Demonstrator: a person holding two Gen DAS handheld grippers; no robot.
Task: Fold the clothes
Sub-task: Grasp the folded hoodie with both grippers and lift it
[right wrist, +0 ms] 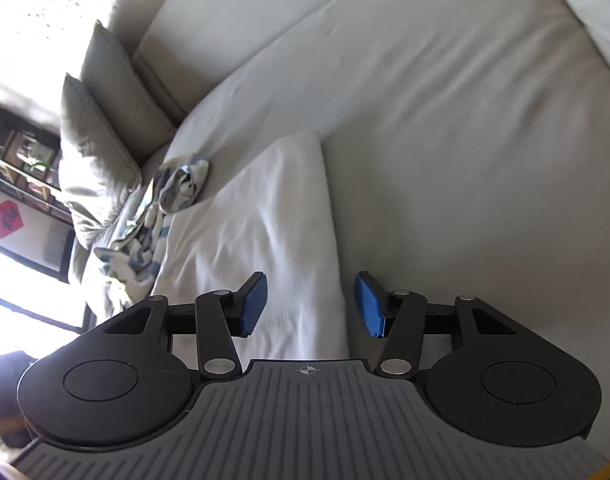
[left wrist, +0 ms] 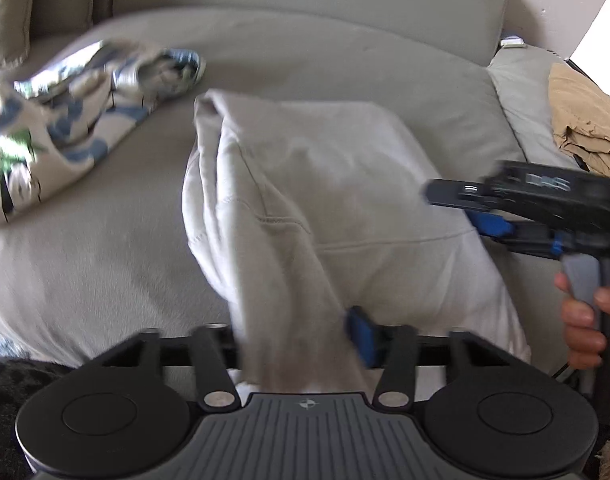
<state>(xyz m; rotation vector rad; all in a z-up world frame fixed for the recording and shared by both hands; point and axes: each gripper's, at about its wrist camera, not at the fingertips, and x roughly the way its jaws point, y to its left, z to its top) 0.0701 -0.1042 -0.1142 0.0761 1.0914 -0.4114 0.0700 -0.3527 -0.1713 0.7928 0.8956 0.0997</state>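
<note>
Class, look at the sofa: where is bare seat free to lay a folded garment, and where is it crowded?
Free: the seat right of the white garment toward the backrest. Crowded: the patterned cloth heaped against the cushions.

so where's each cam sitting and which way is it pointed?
Left wrist: on the left gripper, looking steeply down at the pale garment its fingers pinch on the sofa; a hand holding the right gripper shows.
Right wrist: on the right gripper, fingers apart, looking along the garment's edge; no hand visible.
Shared: garment, sofa, patterned clothes.
</note>
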